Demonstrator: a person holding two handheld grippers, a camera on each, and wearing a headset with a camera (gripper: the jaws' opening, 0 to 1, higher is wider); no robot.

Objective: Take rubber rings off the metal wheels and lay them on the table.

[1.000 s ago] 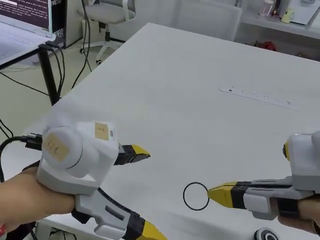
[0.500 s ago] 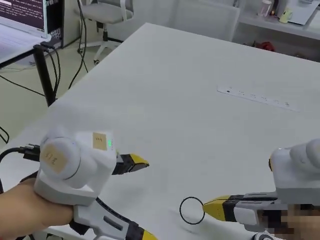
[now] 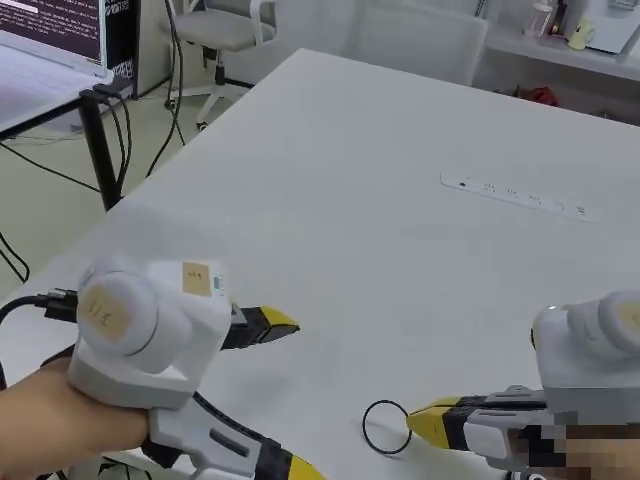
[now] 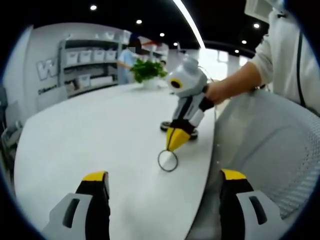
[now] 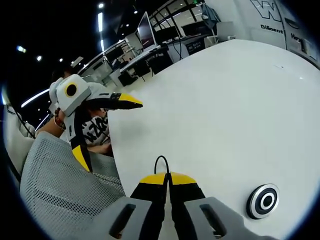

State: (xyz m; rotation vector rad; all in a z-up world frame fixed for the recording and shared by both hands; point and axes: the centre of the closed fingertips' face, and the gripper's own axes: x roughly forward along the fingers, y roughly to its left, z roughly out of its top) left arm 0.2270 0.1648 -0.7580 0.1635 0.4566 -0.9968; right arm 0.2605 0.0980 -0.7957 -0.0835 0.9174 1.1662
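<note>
R gripper [image 3: 412,425] clenched on rubber ring [image 3: 364,428] | L gripper [image 3: 290,395] spread wide, empty | ring low over table [image 3: 380,200], close to near edge, contact w/ table: can't tell | metal wheel [image 5: 265,201] near R gripper | risk: if released upright, ring may roll off edge, or cling to jaw.
</note>
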